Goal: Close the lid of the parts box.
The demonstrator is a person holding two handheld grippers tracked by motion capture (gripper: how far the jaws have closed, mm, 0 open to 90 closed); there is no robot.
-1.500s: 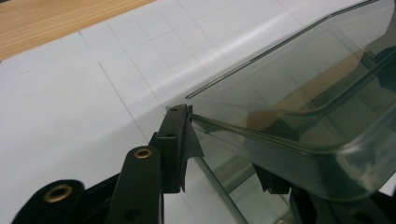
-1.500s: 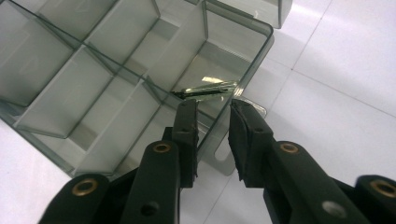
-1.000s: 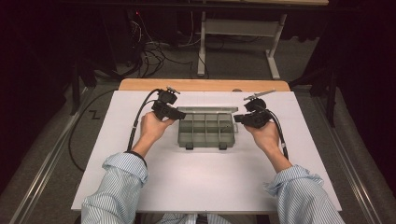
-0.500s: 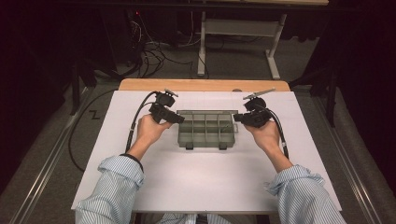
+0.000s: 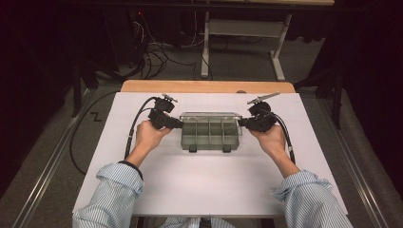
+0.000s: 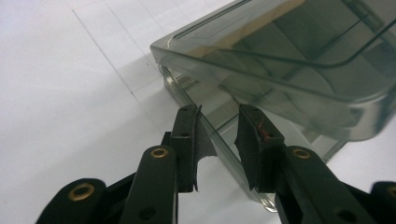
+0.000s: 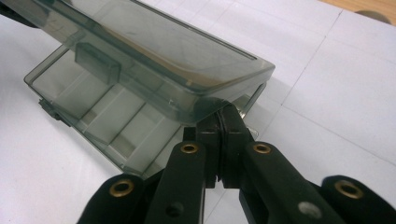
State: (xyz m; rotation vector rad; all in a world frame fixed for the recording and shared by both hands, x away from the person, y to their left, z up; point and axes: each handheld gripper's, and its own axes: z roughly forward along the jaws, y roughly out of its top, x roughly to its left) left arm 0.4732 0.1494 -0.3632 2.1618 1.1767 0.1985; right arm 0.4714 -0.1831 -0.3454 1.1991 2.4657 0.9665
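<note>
Broadly, a white table (image 5: pixel 209 190) carries a smoky translucent compartment box (image 5: pixel 210 133) at its middle, long axis running left to right between the person's two hands. Its lid (image 7: pixel 154 51) stands part-raised, hinged along the far edge, and the divided compartments (image 7: pixel 116 119) beneath look empty as far as the tinted plastic lets me tell. Two small latches (image 5: pixel 192 148) sit on the near wall.

At the box's left end, the left gripper (image 6: pixel 219 140) has its jaws parted, one either side of the thin end wall, not yet pinching it. At the right end, the right gripper (image 7: pixel 219 128) is clenched, jaws pressed together on the far right corner, seemingly nipping the box wall just under the lid's corner.

Both hands are equally near, one per short end. The coming move likely turns on that: with the lid lying above the jaws and hinged away from the person, it probably swings down toward the latches once the left jaws pinch.
</note>
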